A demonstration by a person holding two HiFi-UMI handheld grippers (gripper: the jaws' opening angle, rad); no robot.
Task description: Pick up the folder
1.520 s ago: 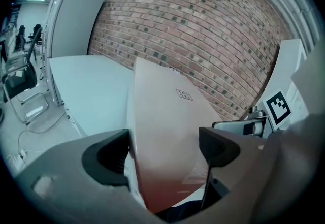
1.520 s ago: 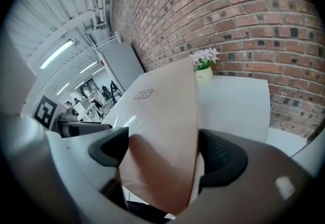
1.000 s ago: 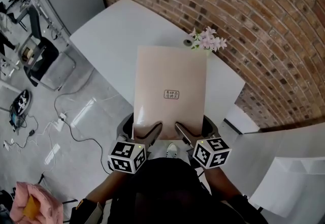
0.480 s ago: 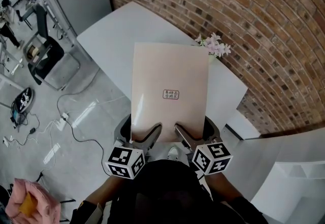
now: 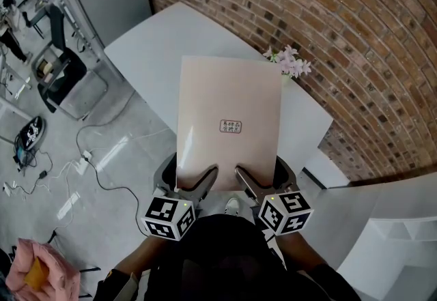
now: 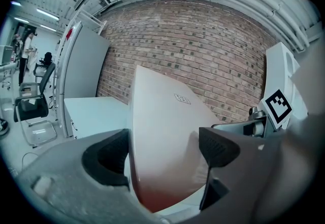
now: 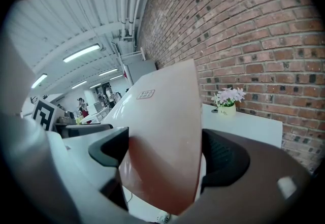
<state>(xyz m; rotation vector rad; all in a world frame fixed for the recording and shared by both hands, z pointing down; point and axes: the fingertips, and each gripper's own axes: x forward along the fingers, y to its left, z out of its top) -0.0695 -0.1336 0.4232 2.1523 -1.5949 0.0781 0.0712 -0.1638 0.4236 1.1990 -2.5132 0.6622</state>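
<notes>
The folder [image 5: 229,119] hides the middle of the table [image 5: 157,47] beneath it.

Pale pink folder [image 5: 229,115], white table [image 5: 164,47], red-brown brick wall [image 5: 341,26].

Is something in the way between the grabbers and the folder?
No, nothing visible is in the way. The left gripper and the right gripper each have their fingers closed on the near edge of the folder, which is held up in the air, off the white table.
</notes>
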